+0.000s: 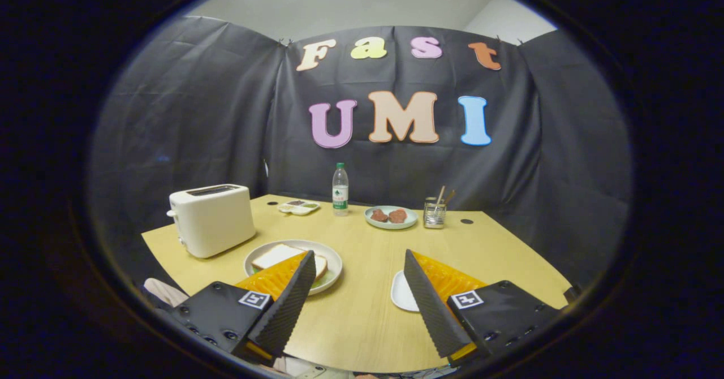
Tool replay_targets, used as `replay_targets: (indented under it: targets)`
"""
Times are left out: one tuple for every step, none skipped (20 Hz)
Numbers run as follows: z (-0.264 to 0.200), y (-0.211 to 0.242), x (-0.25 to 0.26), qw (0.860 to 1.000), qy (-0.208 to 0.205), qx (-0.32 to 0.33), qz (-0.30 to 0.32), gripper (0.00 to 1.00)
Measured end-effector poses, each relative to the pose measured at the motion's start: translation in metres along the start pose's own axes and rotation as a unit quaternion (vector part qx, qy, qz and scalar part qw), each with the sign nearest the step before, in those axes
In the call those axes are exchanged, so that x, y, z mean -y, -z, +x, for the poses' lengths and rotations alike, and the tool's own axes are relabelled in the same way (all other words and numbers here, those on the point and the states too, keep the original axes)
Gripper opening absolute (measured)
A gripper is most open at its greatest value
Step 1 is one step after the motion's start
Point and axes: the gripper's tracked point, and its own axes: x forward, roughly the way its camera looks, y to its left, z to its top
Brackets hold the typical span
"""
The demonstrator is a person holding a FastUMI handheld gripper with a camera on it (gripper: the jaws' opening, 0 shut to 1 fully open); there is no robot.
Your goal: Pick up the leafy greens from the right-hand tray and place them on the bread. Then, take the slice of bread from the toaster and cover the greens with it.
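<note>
Two fingers of the gripper (357, 288) stand spread wide, nothing between them, only bare tabletop (362, 311).

Left finger overlaps the near side of a white plate (334, 263) holding a bread slice (277, 254), near the tabletop's front-left. A green sliver (318, 281) shows at the plate's near rim, just past that finger. My guess is the leafy greens already sit there under the bread, but too little shows to be sure.

Right finger covers most of a small white tray (400, 294) near the front edge. Contents hidden, so I can't tell whether greens remain in it.

Toaster (212, 219) stands at the left edge, slot facing up. No slice rises above the slot; inside is too dark to read.

Handling, as judgement:
- Greens: very light, limp, tear easily. Pinch a bunched part, gentle squeeze.
- Bread: light, soft, dents and crumbles. Grip across the flat faces near the top crust, lift straight out of the slot.

Back edge: water bottle (340, 189), plate with two reddish pieces (390, 216), a glass jar holding sticks (434, 212), and a small divided dish (300, 206).
</note>
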Motion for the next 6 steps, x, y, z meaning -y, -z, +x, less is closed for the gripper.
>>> replay_targets:
  targets:
    - [-0.0028, 0.0, 0.0057, 1.0, 0.005, 0.002, 0.001, 0.99]
    - [-0.0046, 0.0014, 0.0099, 1.0, 0.009, 0.002, 0.002, 0.99]
    - [-0.0067, 0.0033, 0.0122, 1.0, 0.012, 0.003, 0.004, 0.99]
    - [-0.0092, 0.0045, 0.0121, 1.0, 0.01, 0.003, 0.005, 0.99]
    - [-0.0112, 0.0056, 0.0132, 1.0, 0.009, 0.003, 0.006, 0.99]
    - [-0.0114, 0.005, 0.0136, 1.0, 0.007, 0.004, 0.004, 0.99]
